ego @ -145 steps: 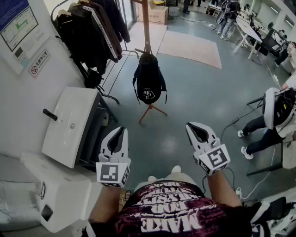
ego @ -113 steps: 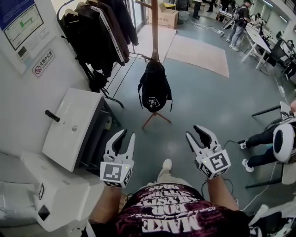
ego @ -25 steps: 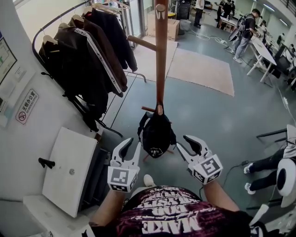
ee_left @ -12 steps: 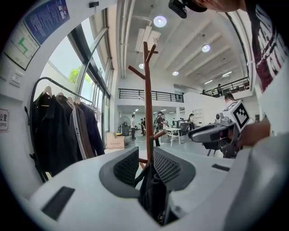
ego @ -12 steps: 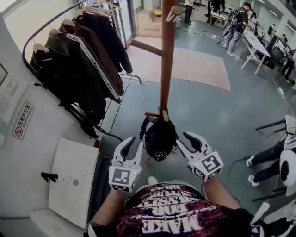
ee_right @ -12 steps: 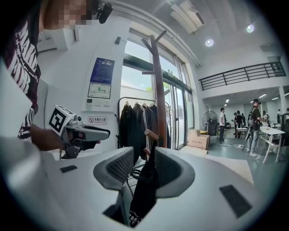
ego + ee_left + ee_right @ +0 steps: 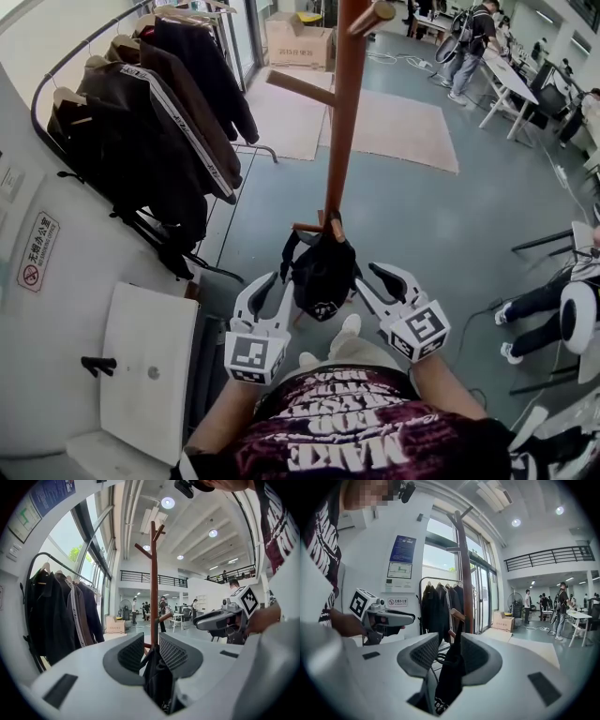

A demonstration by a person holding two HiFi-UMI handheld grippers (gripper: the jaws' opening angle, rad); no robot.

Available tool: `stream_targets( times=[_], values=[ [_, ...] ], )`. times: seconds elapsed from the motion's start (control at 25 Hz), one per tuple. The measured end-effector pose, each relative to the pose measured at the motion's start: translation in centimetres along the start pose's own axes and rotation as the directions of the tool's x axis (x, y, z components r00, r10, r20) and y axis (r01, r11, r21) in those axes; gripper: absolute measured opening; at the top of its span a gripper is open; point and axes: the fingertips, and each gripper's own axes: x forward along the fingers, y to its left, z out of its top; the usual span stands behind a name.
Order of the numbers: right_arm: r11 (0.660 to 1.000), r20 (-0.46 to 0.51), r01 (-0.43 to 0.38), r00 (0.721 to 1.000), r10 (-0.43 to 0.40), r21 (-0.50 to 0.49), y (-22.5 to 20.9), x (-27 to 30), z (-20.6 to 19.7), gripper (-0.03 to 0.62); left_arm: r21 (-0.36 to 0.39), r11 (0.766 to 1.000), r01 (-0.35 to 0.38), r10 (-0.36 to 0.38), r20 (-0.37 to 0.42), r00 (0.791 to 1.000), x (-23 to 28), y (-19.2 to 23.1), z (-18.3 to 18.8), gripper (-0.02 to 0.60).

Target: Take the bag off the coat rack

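A black bag [image 7: 323, 272] hangs by its loop from a low peg [image 7: 330, 225] on the brown wooden coat rack [image 7: 345, 112]. My left gripper [image 7: 275, 286] is open just to the left of the bag. My right gripper [image 7: 366, 277] is open just to the right of it. Neither holds anything. In the left gripper view the bag [image 7: 158, 681] and the rack pole [image 7: 153, 573] show through the gap of the left gripper [image 7: 152, 649]. In the right gripper view the bag [image 7: 449, 672] hangs beyond the right gripper [image 7: 450, 649], and the other gripper [image 7: 375, 613] is at the left.
A clothes rail with dark jackets [image 7: 150, 122] stands along the left wall. A white cabinet [image 7: 150, 361] is at the lower left. A rug [image 7: 398, 127] and a cardboard box [image 7: 300, 42] lie beyond the rack. A seated person [image 7: 562, 300] is at the right.
The view has come much closer to the coat rack. Both grippers have moved forward from in front of the body to either side of the hanging bag, staying open.
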Motion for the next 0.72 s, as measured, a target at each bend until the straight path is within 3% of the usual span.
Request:
stream_targets(
  times=[0.72],
  values=[
    [0.994,-0.054,-0.081,0.995,0.085,0.073,-2.7,5.7,-2.2,0.152,-0.03,0.998,0.048,-0.05,-0.064,0.997,6.5,0.2,-1.8,0.091]
  ],
)
